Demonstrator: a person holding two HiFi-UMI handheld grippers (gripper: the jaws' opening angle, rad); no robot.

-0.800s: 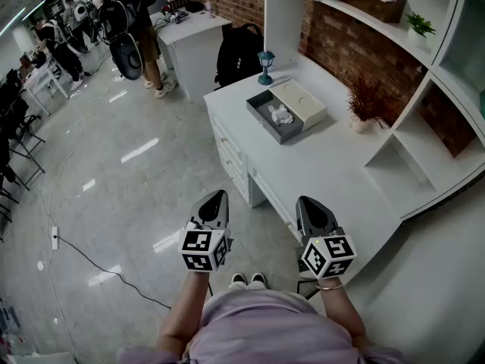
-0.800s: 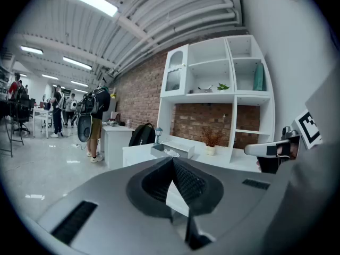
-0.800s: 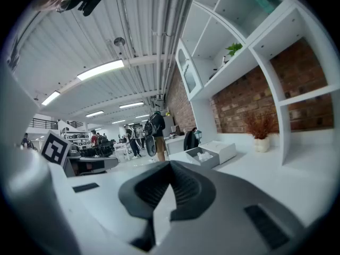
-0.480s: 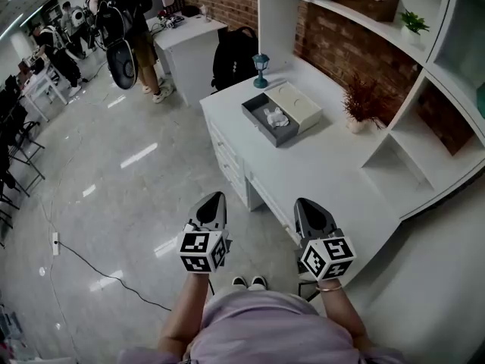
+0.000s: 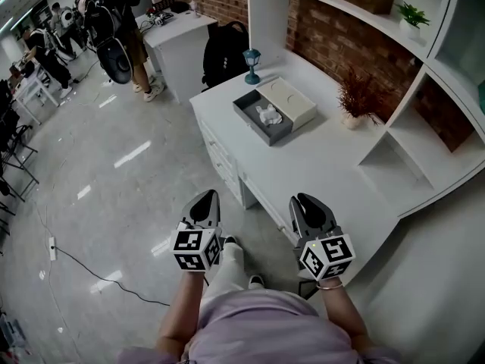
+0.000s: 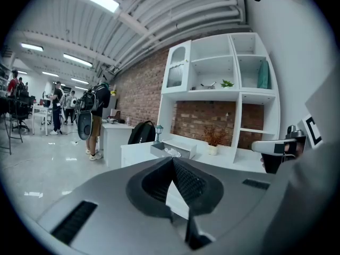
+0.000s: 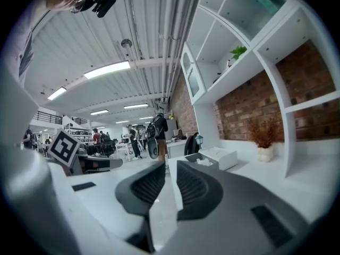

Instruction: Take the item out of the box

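White and crumpled, the item [image 5: 267,114] lies in the open grey box [image 5: 254,124] on the desk [image 5: 326,165], which has drawn nearer as the person steps forward. The left gripper [image 5: 208,199] is closed and empty, the right gripper [image 5: 307,203] barely ajar and empty. Both are well short of the box, so reaching comes next.

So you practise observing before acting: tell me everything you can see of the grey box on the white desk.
The grey box is a shallow rectangular open tray, matte, perhaps card. It sits flat on the white desk, angled to the desk's edge. A crumpled white item lies inside. What looks like its white lid lies right alongside one long side.
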